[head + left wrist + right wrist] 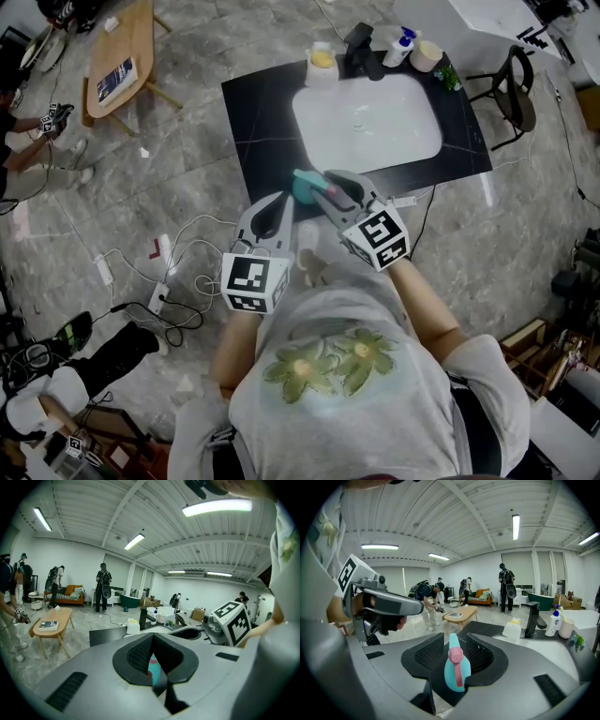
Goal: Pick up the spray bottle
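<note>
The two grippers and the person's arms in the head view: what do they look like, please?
Both the left gripper and the right gripper have smooth grey, rounded shells with black ribbed pads. Each carries a white cube printed with black square markers. The person wears a light grey T-shirt with short sleeves.

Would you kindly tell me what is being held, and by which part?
The right hand-held gripper holds the spray bottle by its teal head, beside the pink trigger; the left hand-held gripper holds nothing.
</note>
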A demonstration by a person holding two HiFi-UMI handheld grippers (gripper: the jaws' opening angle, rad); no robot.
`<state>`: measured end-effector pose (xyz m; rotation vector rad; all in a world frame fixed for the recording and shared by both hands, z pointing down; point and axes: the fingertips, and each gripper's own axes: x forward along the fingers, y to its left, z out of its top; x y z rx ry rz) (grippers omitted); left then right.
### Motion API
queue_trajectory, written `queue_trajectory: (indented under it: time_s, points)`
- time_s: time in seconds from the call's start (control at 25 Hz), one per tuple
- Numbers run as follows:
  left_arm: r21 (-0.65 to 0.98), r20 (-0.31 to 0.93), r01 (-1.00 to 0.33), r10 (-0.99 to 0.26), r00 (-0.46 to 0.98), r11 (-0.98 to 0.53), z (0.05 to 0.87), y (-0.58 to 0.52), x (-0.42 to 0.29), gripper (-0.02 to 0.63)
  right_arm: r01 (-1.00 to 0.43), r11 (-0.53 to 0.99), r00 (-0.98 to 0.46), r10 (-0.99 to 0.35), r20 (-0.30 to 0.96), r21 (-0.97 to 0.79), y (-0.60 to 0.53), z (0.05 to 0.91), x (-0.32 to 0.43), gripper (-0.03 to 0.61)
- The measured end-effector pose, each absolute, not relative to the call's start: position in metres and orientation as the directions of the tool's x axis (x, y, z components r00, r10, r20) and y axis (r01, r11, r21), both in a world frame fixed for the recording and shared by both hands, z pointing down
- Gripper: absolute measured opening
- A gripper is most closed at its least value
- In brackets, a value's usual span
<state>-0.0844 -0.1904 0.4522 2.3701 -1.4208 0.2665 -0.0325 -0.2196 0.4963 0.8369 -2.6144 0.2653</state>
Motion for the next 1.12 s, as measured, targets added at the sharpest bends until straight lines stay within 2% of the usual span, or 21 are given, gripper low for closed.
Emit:
queue_trajectory:
  time_s: [1.12]
  points:
    - [0.228, 0.355, -0.870, -0.795, 0.492, -0.437, 0.457, -0.202, -0.076, 0.008, -0.535, 0.840, -0.770, -0.443, 0.458, -0.087, -0.218, 0.522, -0.043, 0.121]
